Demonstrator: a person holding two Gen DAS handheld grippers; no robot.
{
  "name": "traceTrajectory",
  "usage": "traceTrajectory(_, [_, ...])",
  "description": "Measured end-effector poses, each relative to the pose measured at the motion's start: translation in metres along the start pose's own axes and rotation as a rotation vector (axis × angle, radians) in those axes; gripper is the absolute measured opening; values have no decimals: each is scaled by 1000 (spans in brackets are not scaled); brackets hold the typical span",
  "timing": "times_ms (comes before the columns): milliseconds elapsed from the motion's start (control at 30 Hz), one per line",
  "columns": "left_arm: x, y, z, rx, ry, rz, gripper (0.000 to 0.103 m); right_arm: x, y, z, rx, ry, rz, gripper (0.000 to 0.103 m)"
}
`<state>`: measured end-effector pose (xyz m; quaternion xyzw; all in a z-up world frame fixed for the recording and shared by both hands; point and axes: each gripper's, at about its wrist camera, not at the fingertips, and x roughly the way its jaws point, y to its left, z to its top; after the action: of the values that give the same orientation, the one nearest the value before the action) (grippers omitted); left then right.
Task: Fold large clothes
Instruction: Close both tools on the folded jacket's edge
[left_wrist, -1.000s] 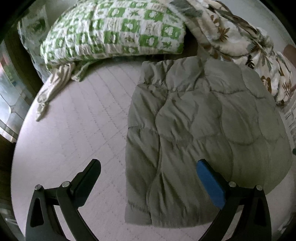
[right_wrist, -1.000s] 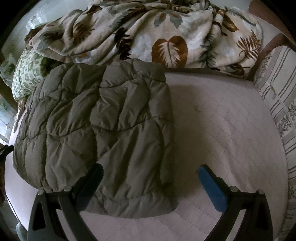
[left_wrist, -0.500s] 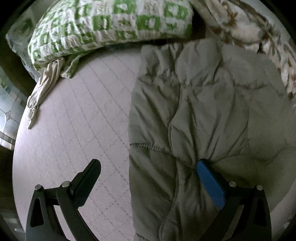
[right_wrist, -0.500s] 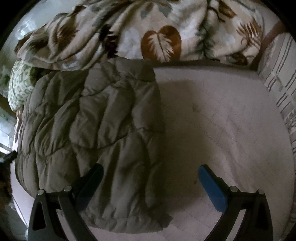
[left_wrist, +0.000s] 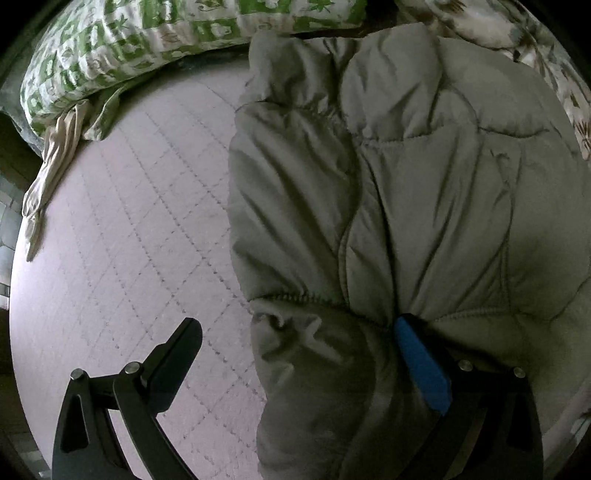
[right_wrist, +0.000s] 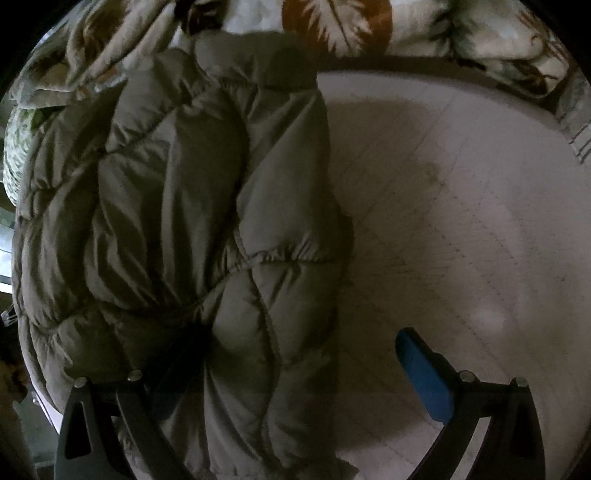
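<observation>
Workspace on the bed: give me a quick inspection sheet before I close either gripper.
Surface: pale quilted mattress, bare on both sides of the garment.
Job's things: olive quilted puffer jacket, lying folded and rumpled, its near hem toward both grippers.
Clutter: green-and-white patterned pillow at the far left; leaf-print blanket bunched along the far edge; a beige cloth strip trailing off the pillow.
Grippers: left gripper open, straddling the jacket's left edge, blue finger pressing into the fabric; right gripper open, straddling the right edge, dark finger on the jacket.
Cables: nothing seen.
Surroundings: striped fabric at the far right.
</observation>
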<state>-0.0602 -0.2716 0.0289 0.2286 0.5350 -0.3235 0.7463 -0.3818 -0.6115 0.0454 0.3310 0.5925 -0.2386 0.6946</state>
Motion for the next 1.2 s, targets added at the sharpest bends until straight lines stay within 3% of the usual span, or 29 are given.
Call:
traceTrajectory(300, [8,-2,-4,-13,-5,-28,103,29,-21,8,55,83,130,103])
traceTrajectory(567, [25,-1,0,-35,6,-62,103,34,-22,15,37,79,138,103])
traceTrajectory(600, [25,-1,1,-34,3,-74,99,34,-18,14,34,67,131,102])
traceTrajectory(633, [25,0,1,-36,7,-98,91,33,-16,14,28,56,134,99])
traceTrajectory(667, [23,0,0,-31,-2,-122,84,29,-13,14,22,46,159,86])
traceTrajectory(700, [22,-3,0,-23,-8,-142,73,26,-12,14,20,30,213,58])
traceTrajectory(733, [20,-8,1,-9,-15,-136,69,22,-9,15,20,15,245,57])
traceTrajectory(833, [20,-10,5,-16,-5,-150,59,20,-2,17,-3,6,221,51])
traceTrajectory(900, [19,-11,9,5,-2,-154,49,17,2,17,-9,-9,218,39])
traceTrajectory(1000, [9,-17,18,34,-12,-148,35,5,14,10,-51,-51,177,29])
traceTrajectory(1200, [-9,-17,24,23,-45,-146,27,-23,12,8,-35,-142,194,26])
